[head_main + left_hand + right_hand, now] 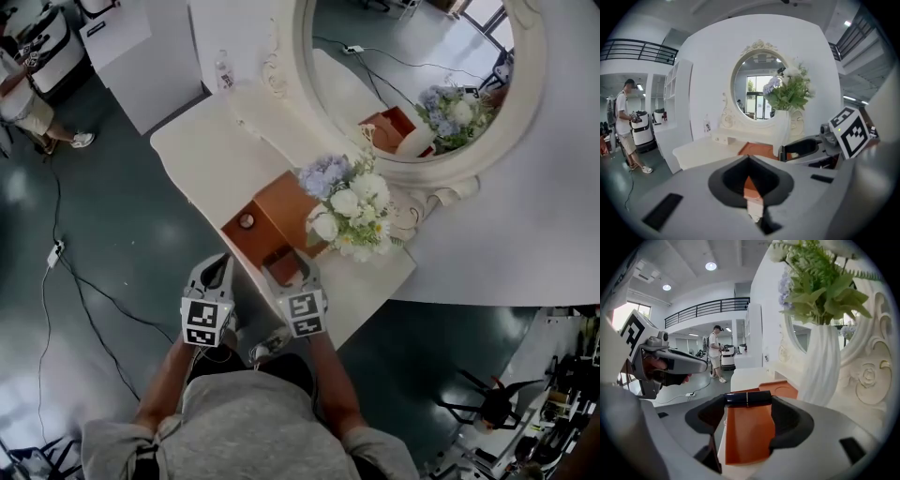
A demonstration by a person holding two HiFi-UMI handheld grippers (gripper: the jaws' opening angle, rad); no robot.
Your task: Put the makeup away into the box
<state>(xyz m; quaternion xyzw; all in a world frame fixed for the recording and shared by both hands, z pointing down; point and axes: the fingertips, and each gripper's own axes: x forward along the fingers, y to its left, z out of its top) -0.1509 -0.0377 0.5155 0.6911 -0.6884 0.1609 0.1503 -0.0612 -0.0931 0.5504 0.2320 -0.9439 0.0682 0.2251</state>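
Note:
An orange box (266, 212) stands open at the near edge of the white vanity table (211, 141); something small and round (246, 221) lies in its left compartment. My right gripper (747, 398) is shut on a dark lipstick tube (759, 398), held crosswise between the jaws just above an orange compartment (746, 434). In the head view that gripper (286, 272) hangs over the box's near end. My left gripper (217, 274) is off the table's edge to the left, jaws together with nothing in them (751, 185), facing the box (757, 149).
A white vase of flowers (349, 202) stands right beside the box, in front of an ornate round mirror (412, 66). A small bottle (223, 70) sits at the table's far end. Cables (56, 253) run over the floor, and a person (28, 103) stands far left.

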